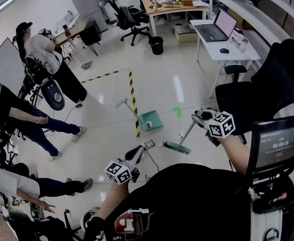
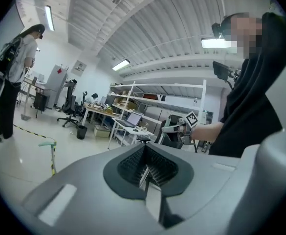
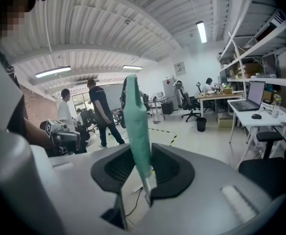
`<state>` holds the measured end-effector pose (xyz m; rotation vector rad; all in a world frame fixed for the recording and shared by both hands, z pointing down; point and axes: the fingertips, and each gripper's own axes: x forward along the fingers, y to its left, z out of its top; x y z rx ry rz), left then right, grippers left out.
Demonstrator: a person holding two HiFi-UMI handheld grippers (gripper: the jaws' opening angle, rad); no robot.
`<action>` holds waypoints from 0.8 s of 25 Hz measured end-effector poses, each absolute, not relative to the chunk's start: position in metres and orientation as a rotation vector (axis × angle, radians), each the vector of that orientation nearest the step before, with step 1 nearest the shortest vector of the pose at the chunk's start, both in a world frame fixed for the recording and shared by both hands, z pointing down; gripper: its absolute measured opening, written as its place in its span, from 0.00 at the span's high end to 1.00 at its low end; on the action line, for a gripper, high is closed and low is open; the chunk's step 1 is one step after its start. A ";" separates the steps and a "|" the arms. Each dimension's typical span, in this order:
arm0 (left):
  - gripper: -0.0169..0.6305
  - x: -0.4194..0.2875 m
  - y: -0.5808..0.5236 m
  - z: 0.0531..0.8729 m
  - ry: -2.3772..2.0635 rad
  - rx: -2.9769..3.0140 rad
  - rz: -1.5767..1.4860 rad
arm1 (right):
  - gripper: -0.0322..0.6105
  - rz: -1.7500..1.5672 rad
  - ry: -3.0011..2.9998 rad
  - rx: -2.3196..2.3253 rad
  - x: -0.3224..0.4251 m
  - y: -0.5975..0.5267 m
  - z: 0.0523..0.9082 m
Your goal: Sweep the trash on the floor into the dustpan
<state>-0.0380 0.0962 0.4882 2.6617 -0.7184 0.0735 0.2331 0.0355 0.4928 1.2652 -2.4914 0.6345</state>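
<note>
In the head view a green dustpan (image 1: 151, 120) lies on the floor with its long handle (image 1: 127, 107) leaning up to the left. A broom's green bristle head (image 1: 176, 147) rests on the floor to its right. My right gripper (image 1: 201, 116) is shut on the green broom handle (image 3: 135, 126). A small green scrap of trash (image 1: 177, 111) lies beyond the broom, right of the dustpan. My left gripper (image 1: 137, 151) hangs near my body, its jaws shut with nothing between them (image 2: 145, 173). The dustpan handle top (image 2: 47, 143) shows at the left of the left gripper view.
Yellow-black tape (image 1: 133, 99) runs across the floor past the dustpan. Several people (image 1: 46, 54) stand at the left. A black office chair (image 1: 237, 102) and a white desk with a laptop (image 1: 222, 34) are on the right. A cable (image 1: 152, 159) lies near my feet.
</note>
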 end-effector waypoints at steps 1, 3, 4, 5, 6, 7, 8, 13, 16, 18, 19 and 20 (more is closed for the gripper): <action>0.97 -0.020 0.101 0.489 -0.713 2.656 0.061 | 0.81 0.632 -2.502 1.262 0.247 0.043 0.492; 0.97 0.011 0.114 0.490 -0.690 2.657 0.057 | 0.81 0.648 -2.510 1.267 0.270 0.059 0.495; 0.97 0.022 0.121 0.490 -0.675 2.661 0.063 | 0.81 0.665 -2.509 1.278 0.279 0.067 0.499; 0.97 0.029 0.129 0.489 -0.661 2.668 0.072 | 0.81 0.684 -2.505 1.292 0.286 0.075 0.503; 0.97 0.033 0.136 0.488 -0.650 2.674 0.082 | 0.81 0.706 -2.501 1.308 0.292 0.082 0.508; 0.97 0.035 0.141 0.489 -0.644 2.680 0.089 | 0.81 0.726 -2.496 1.323 0.296 0.088 0.514; 0.97 0.034 0.145 0.491 -0.642 2.685 0.089 | 0.81 0.743 -2.492 1.335 0.298 0.093 0.519; 0.97 0.000 0.146 0.491 -0.616 2.694 0.090 | 0.81 0.785 -2.462 1.380 0.277 0.108 0.525; 0.97 -0.026 0.144 0.486 -0.609 2.695 0.072 | 0.81 0.800 -2.426 1.403 0.256 0.114 0.528; 0.97 -0.025 0.144 0.488 -0.609 2.702 0.070 | 0.81 0.795 -2.412 1.394 0.257 0.115 0.538; 0.97 -0.024 0.143 0.488 -0.606 2.703 0.074 | 0.81 0.795 -2.409 1.395 0.257 0.115 0.541; 0.97 -0.025 0.141 0.487 -0.600 2.702 0.079 | 0.81 0.795 -2.408 1.399 0.257 0.113 0.541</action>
